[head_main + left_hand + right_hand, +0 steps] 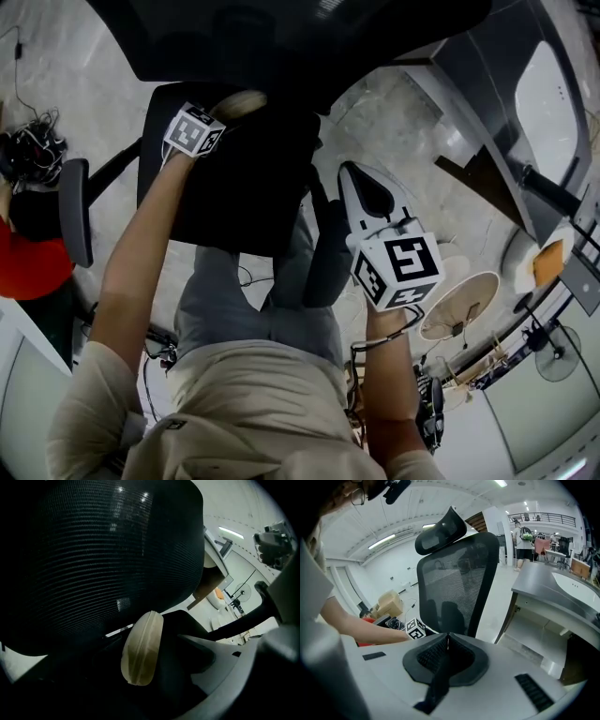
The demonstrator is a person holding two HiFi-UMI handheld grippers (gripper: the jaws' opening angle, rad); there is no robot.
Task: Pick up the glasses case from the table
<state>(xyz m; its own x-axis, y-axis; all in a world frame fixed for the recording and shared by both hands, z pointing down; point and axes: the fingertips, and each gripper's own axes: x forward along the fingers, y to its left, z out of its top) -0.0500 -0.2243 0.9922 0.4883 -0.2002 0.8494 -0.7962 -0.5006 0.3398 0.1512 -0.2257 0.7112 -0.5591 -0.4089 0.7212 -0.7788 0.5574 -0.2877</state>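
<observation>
The cream, oval glasses case (240,103) lies on the black seat (234,202) of an office chair, not on a table. In the left gripper view the glasses case (140,648) stands on edge just ahead, in front of the mesh backrest (103,550). My left gripper (223,116) reaches down to it, its marker cube (193,131) close beside the case. Its jaws stand wide; one white jaw shows at the right, the other is lost in the dark. No pad presses on the case. My right gripper (356,180) hovers to the right of the seat, pads (448,641) closed together on nothing.
The chair's mesh back (457,588) and headrest (440,529) rise ahead of the right gripper. A grey desk (553,590) stands to the right. A person in red (28,258) sits at the left, near a cable tangle (33,150). A floor fan (459,307) lies lower right.
</observation>
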